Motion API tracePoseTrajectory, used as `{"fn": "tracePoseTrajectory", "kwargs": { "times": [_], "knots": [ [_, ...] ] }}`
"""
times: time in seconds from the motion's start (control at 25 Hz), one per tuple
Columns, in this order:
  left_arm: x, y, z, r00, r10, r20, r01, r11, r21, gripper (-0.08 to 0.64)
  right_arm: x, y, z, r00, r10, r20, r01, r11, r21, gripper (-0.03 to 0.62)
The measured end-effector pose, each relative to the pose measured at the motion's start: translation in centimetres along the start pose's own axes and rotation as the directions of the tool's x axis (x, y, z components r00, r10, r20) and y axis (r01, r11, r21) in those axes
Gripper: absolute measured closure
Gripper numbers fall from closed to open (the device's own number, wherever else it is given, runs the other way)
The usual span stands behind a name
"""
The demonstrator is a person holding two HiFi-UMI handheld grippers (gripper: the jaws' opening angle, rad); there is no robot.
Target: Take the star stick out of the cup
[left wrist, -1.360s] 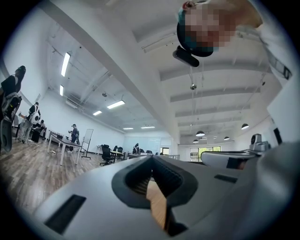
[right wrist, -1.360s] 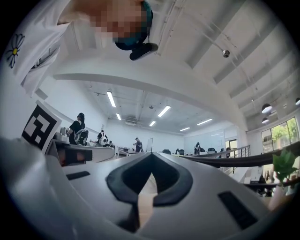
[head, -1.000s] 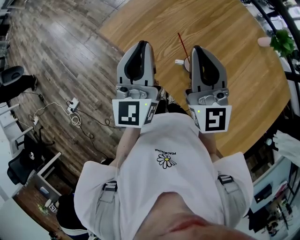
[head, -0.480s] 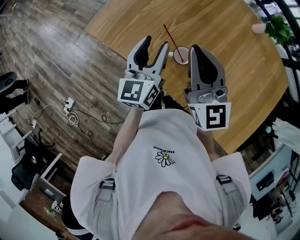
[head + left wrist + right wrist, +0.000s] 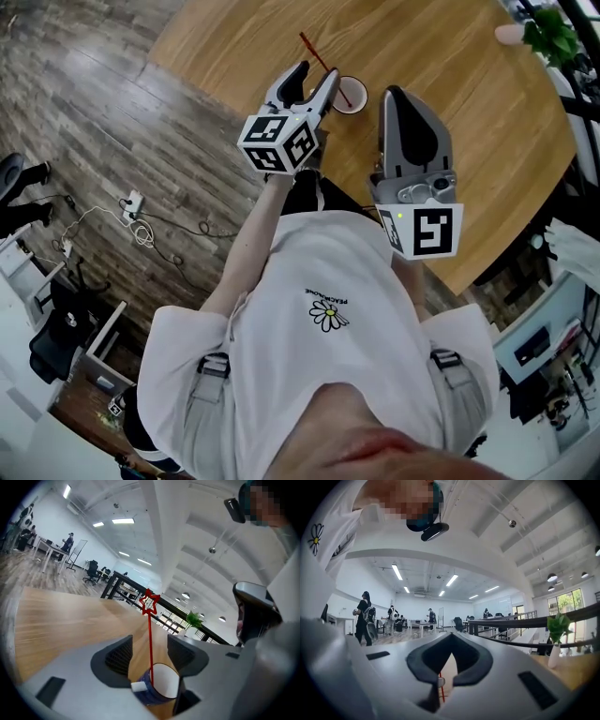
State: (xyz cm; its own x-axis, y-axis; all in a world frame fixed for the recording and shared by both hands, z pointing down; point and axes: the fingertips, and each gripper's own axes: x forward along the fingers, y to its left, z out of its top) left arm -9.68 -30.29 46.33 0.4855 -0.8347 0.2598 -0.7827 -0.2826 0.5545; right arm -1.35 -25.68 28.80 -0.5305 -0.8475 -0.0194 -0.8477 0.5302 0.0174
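A white cup (image 5: 351, 94) with a blue outside stands on the round wooden table (image 5: 469, 159). A thin red star stick (image 5: 319, 54) leans out of it to the upper left. In the left gripper view the cup (image 5: 161, 686) sits just past the fingertips, and the stick (image 5: 150, 639) rises in line with the gap, topped by its red star (image 5: 149, 603). My left gripper (image 5: 315, 77) is at the cup's left side; its jaws are opening and press on nothing. My right gripper (image 5: 396, 94) hangs shut just right of the cup, and a sliver of the stick (image 5: 441, 692) shows behind its closed tips (image 5: 439, 681).
A green plant in a pale vase (image 5: 542, 28) stands at the table's far right edge, also visible as the plant (image 5: 193, 619) and plant (image 5: 557, 634). Cables and a power strip (image 5: 139, 211) lie on the wooden floor to the left. Desks and several people are far off.
My left gripper has gone from shut to wide open and has reached forward to the cup. The right gripper has stayed shut and kept its place beside the cup.
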Motion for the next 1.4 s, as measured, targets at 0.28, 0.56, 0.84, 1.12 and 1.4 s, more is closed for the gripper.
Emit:
{"fn": "tracePoseTrajectory", "kwargs": {
  "times": [0.28,0.56,0.84,1.12,1.4],
  "knots": [
    [1.3,0.3,-2.0,0.997,-0.007,-0.079,0.005,1.000,-0.024,0.394,-0.5,-1.0,-1.8,0.999,-0.013,-0.039,0.013,1.000,0.011,0.586],
    [1.7,-0.1,-2.6,0.996,-0.008,-0.089,0.006,1.000,-0.024,0.463,-0.7,-1.2,-3.0,0.997,-0.004,-0.076,0.005,1.000,0.002,0.586],
    [1.6,-0.1,-3.1,0.996,0.019,-0.088,-0.021,1.000,-0.019,0.500,-0.7,-0.8,-3.5,0.996,0.011,-0.088,-0.011,1.000,-0.007,0.586],
    [1.5,0.1,-3.1,0.997,0.033,-0.076,-0.035,0.999,-0.015,0.537,-0.4,-0.4,-3.6,0.995,0.032,-0.090,-0.033,0.999,-0.017,0.586],
    [1.5,-0.5,-2.1,0.998,0.021,-0.062,-0.021,1.000,-0.004,0.540,-0.4,-0.3,-3.3,0.996,0.034,-0.083,-0.036,0.999,-0.020,0.586]
  ]
}}
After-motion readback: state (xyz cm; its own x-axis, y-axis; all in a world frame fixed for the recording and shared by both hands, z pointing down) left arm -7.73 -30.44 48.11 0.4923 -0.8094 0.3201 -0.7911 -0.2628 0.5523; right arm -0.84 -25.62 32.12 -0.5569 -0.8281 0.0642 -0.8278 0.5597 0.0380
